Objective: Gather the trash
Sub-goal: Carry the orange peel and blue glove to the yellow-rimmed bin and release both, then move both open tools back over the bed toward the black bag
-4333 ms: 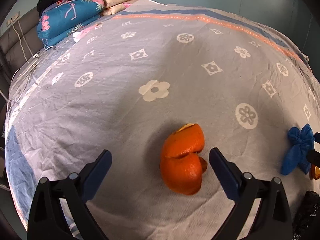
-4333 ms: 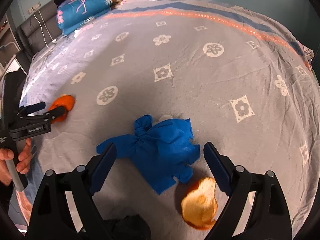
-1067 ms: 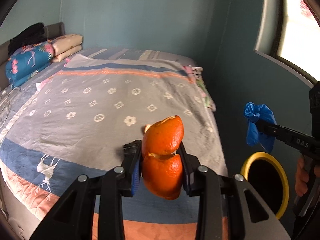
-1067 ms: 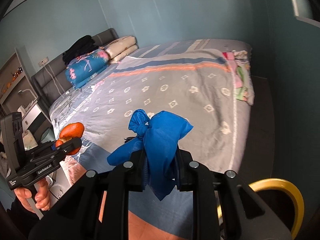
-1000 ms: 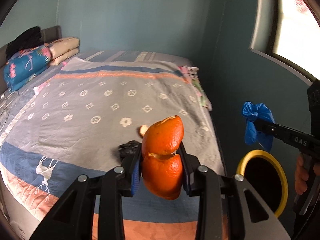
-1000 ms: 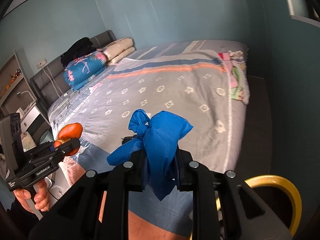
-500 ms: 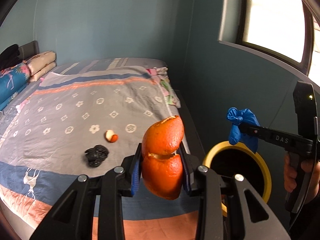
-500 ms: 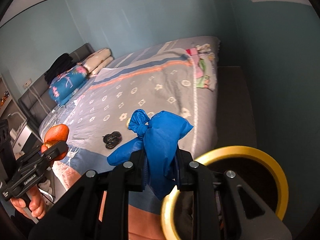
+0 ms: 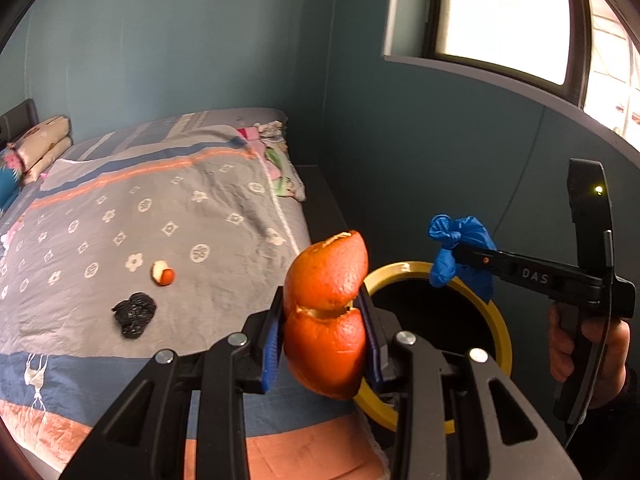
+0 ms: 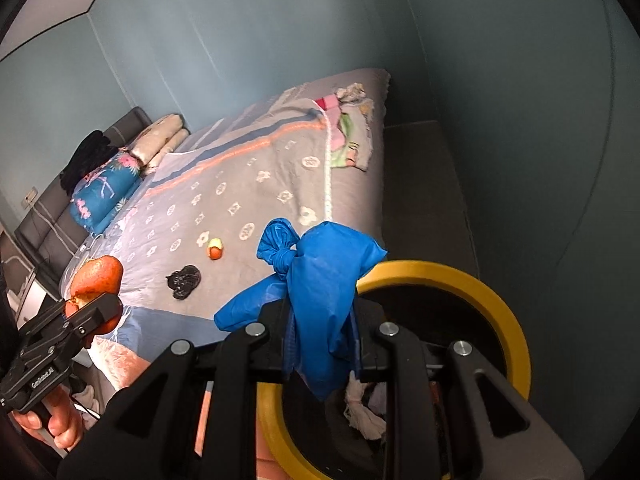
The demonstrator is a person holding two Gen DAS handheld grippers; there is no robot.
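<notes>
Left wrist view: a bed (image 9: 208, 216) with a grey patterned cover is seen against teal walls, with a yellow-rimmed bin (image 9: 502, 334) beside it. An orange peel (image 9: 326, 312) is clamped in the left tool (image 9: 323, 330) near the rim. A blue glove (image 10: 320, 292) is pinched in the right tool (image 10: 322, 340) above the bin. Two scraps (image 9: 134, 318) lie on the bed.

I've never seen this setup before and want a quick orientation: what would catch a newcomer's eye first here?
The large bright orange peel clamped in the left gripper fills the foreground, and the knotted blue plastic glove hangs pinched in the right gripper. Just beyond them gapes the yellow-rimmed round black bin beside the bed. A crumpled black scrap and a small peel piece lie on the grey patterned bedspread.
</notes>
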